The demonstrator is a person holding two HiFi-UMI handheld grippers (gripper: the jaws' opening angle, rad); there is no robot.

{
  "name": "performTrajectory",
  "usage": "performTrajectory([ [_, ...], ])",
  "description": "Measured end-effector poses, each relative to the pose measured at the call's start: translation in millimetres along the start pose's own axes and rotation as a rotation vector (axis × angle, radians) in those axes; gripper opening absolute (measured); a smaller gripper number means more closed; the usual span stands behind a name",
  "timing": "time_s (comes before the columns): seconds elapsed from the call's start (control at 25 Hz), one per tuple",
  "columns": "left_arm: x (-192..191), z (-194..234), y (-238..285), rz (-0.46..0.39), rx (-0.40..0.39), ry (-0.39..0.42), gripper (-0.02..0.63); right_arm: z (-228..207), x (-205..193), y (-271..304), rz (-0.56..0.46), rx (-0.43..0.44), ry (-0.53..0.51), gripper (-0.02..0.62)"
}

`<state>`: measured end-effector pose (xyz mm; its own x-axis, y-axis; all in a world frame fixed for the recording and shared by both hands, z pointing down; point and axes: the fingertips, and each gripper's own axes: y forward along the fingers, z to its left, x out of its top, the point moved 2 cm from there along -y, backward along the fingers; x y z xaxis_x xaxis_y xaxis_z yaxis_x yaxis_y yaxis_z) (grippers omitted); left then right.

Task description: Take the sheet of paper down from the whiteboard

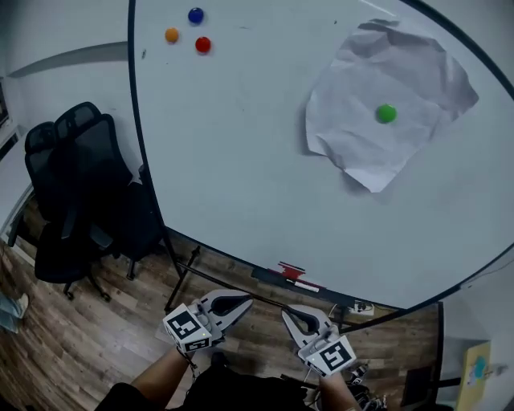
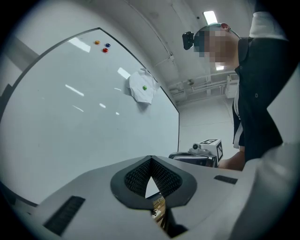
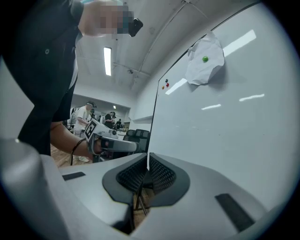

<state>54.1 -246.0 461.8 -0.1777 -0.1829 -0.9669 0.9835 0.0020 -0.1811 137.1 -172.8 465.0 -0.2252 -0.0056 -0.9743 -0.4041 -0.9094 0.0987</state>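
Head view: sheet of paper (image 1: pixel 361 148) sits high on the whiteboard (image 1: pixel 241 177), held up only by a green magnet (image 1: pixel 386 114) at its middle. Left gripper (image 1: pixel 238 304) and right gripper (image 1: pixel 291 315) are below the whiteboard's bottom edge, jaws closed and empty. Neither has reached the paper yet.

Left gripper (image 1: pixel 234 304), right gripper (image 1: pixel 291 315): jaws closed, empty, side by side, held low.

Four magnets (image 1: pixel 195 15), sheet (image 1: pixel 369 76), perhaps two chairs (image 1: pixel 72 185)

right gripper (image 3: pixel 147 168): jaws together, empty | paper (image 3: pixel 200 69): on whiteboard (image 3: pixel 225 136) under green magnet (image 3: pixel 205 59)
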Motion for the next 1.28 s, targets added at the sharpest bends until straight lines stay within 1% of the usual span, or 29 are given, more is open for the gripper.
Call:
performTrajectory([
  [0.16,2.2,29.2,22.4,-0.016,-0.033,0.013,0.011,-10.5,9.7,12.4,-0.040,-0.040,-0.039,0.026],
  [0.24,6.1,36.3,36.1,-0.031,-0.036,0.015,0.011,-22.5,8.0,6.9,-0.012,-0.084,-0.057,0.026],
  [0.32,14.5,41.9,46.7,-0.047,-0.029,0.027,0.011,-40.5,10.7,0.0,0.003,-0.147,-0.094,0.026],
  [0.4,28.4,47.4,57.9,-0.053,-0.012,0.061,0.011,-61.8,23.2,-5.8,-0.013,-0.196,-0.126,0.026],
  [0.48,50.1,50.2,71.7,-0.046,0.016,0.129,0.011,-85.3,49.1,-16.0,-0.043,-0.216,-0.141,0.027],
  [0.52,65.1,51.0,79.0,-0.043,0.032,0.172,0.011,-98.3,67.2,-22.9,-0.055,-0.221,-0.165,0.026],
  [0.6,103.6,53.0,90.7,-0.051,0.068,0.257,0.011,-124.2,110.7,-34.5,-0.059,-0.229,-0.278,0.027],
  [0.68,147.8,56.8,98.1,-0.069,0.110,0.339,0.011,-147.5,159.4,-36.7,-0.042,-0.231,-0.448,0.026],
  [0.76,188.9,60.4,106.9,-0.062,0.141,0.423,0.011,-165.6,211.7,-33.1,-0.054,-0.237,-0.618,0.026],
  [0.8,207.1,60.3,112.2,-0.053,0.151,0.456,0.011,-171.8,237.4,-31.8,-0.073,-0.242,-0.688,0.026],
  [0.88,239.0,58.1,121.9,-0.039,0.172,0.498,0.012,-179.6,283.5,-29.1,-0.107,-0.247,-0.807,0.026],
  [0.96,265.6,57.5,128.0,-0.047,0.203,0.534,0.012,-186.9,317.9,-22.9,-0.111,-0.264,-0.879,0.026],
  [1.08,291.0,56.8,132.2,-0.063,0.241,0.570,0.012,-192.0,344.8,-11.6,-0.086,-0.287,-0.921,0.026],
  [1.2,305.3,57.8,136.4,-0.064,0.260,0.562,0.030,-192.8,359.3,-0.3,-0.053,-0.298,-1.028,0.028],
  [1.28,311.2,59.6,139.0,-0.061,0.274,0.554,0.048,-194.5,365.5,7.1,-0.030,-0.297,-1.063,0.028],
])
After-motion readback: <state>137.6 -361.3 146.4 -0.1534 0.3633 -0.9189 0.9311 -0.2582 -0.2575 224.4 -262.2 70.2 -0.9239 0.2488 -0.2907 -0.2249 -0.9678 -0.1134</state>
